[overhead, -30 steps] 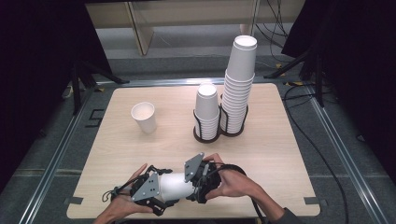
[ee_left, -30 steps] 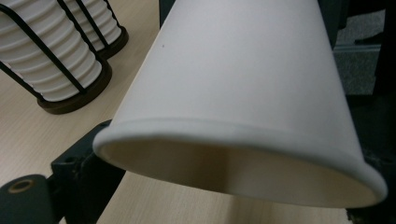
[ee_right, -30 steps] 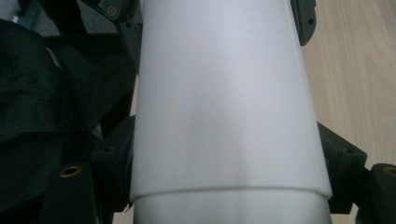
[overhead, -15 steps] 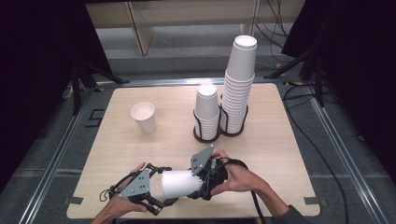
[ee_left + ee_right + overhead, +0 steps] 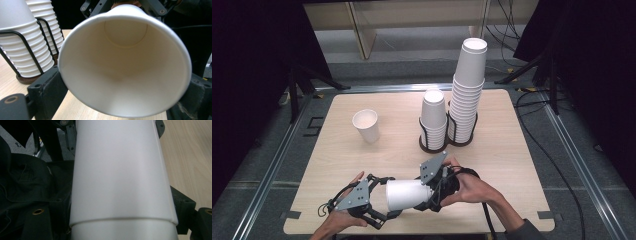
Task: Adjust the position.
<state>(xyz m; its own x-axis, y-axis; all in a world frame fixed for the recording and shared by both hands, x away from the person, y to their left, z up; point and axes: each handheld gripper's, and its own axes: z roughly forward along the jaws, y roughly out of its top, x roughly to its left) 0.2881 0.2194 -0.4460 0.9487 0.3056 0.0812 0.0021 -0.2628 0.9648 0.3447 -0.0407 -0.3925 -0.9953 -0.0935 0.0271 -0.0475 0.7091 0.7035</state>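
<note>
Both hands have barely shifted; left gripper point(image 5: 379, 217) clamps outer cup point(image 5: 120, 170), right gripper point(image 5: 432, 197) clamps nested cup point(image 5: 122, 231). Separation unfinished; one lone cup point(image 5: 366, 125) stands far left.

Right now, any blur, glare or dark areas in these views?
High view: sharp, evenly lit table, black surroundings. Left gripper view: cup rim crisp, shaded interior, cup stacks behind it slightly soft. Right gripper view: cup wall very close and soft, little texture, no harsh glare.
</note>
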